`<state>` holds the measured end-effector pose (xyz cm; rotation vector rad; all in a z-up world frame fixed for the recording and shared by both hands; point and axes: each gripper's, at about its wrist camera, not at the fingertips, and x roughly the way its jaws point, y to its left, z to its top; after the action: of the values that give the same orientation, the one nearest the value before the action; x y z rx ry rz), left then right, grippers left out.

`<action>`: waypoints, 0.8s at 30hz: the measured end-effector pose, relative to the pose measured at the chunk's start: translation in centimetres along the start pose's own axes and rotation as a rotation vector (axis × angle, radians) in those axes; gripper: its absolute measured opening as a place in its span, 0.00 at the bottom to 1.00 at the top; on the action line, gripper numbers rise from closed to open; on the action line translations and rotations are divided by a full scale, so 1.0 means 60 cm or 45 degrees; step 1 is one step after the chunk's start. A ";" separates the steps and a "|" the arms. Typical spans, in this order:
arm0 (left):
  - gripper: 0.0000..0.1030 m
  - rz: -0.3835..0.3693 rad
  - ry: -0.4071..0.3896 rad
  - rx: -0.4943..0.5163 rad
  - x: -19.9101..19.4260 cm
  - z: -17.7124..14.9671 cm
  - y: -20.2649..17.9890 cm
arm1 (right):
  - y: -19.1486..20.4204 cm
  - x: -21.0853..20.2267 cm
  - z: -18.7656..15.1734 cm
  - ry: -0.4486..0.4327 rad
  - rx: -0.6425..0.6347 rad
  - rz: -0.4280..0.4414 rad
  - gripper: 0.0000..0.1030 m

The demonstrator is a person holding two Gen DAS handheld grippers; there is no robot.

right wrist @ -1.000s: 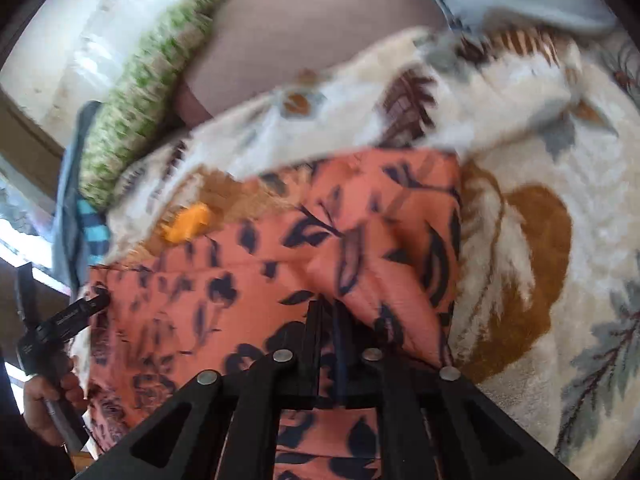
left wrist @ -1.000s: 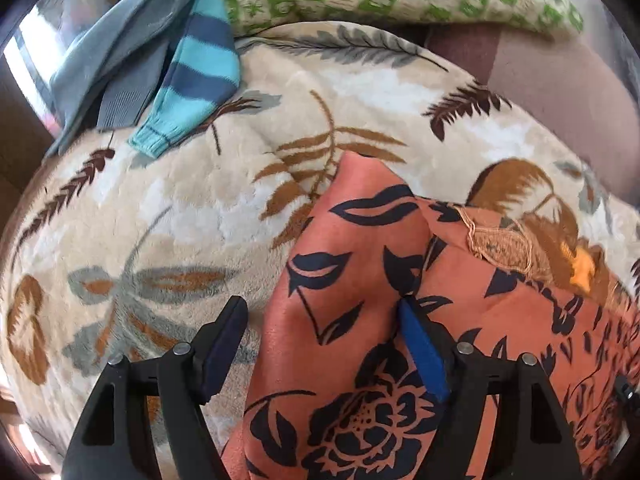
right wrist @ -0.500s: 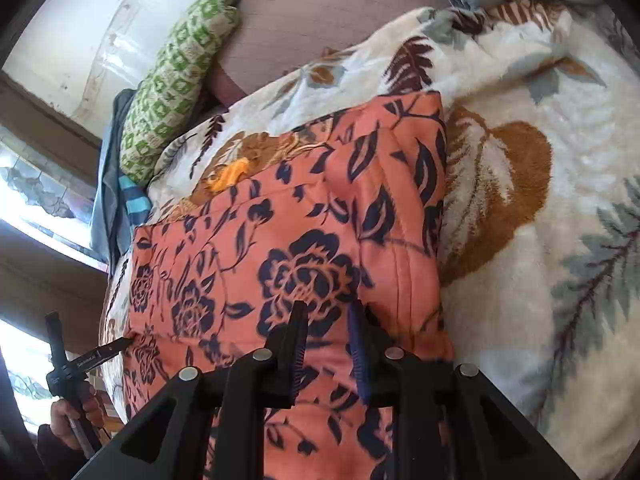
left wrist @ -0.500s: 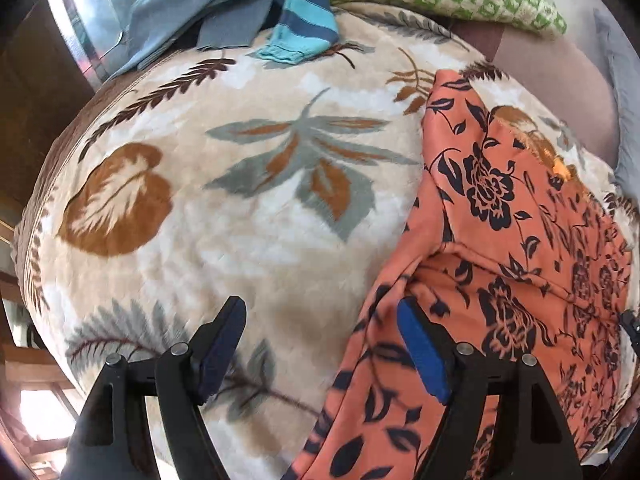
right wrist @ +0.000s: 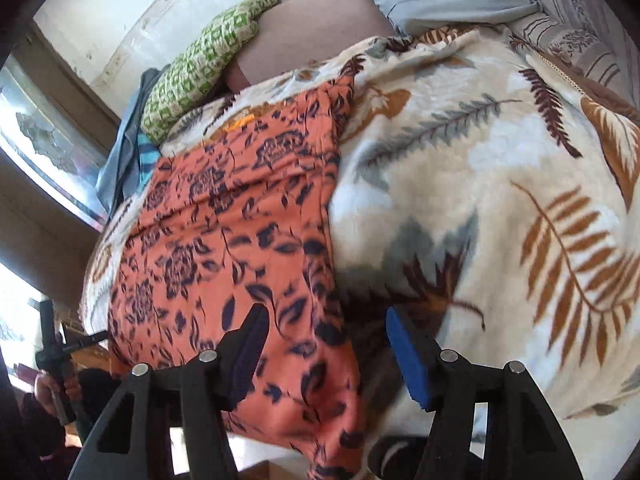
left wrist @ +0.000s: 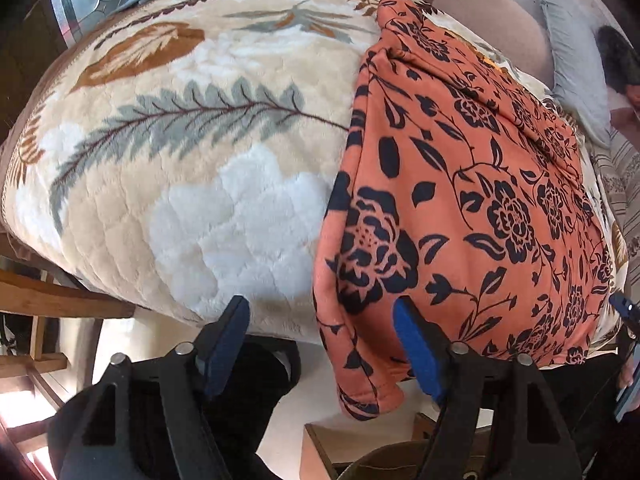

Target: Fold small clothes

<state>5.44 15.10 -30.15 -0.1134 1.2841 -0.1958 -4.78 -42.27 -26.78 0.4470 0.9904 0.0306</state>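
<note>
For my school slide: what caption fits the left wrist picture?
Orange flowered garment lying on a leaf-print blanket, left gripper open at its near edge.

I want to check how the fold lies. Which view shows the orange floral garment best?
The left wrist view: the orange floral garment is sharp there, its print, fold ridge and the corner hanging off the blanket all clear. The right wrist view shows the garment motion-blurred, its near end partly behind that gripper's fingers.
</note>
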 end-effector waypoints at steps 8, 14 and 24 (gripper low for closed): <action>0.39 -0.073 0.052 -0.031 0.015 -0.013 0.008 | 0.011 0.038 -0.049 0.125 -0.034 -0.021 0.63; 0.70 -0.048 0.158 -0.044 0.049 -0.025 -0.008 | 0.024 0.071 -0.054 0.238 -0.061 -0.034 0.63; 0.12 -0.093 0.213 0.056 0.076 -0.060 -0.036 | 0.050 0.089 -0.067 0.309 -0.116 -0.159 0.18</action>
<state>3.04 12.14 -35.03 -0.1082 1.4424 -0.3008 -4.55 -36.96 -31.76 0.3014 1.2490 0.0174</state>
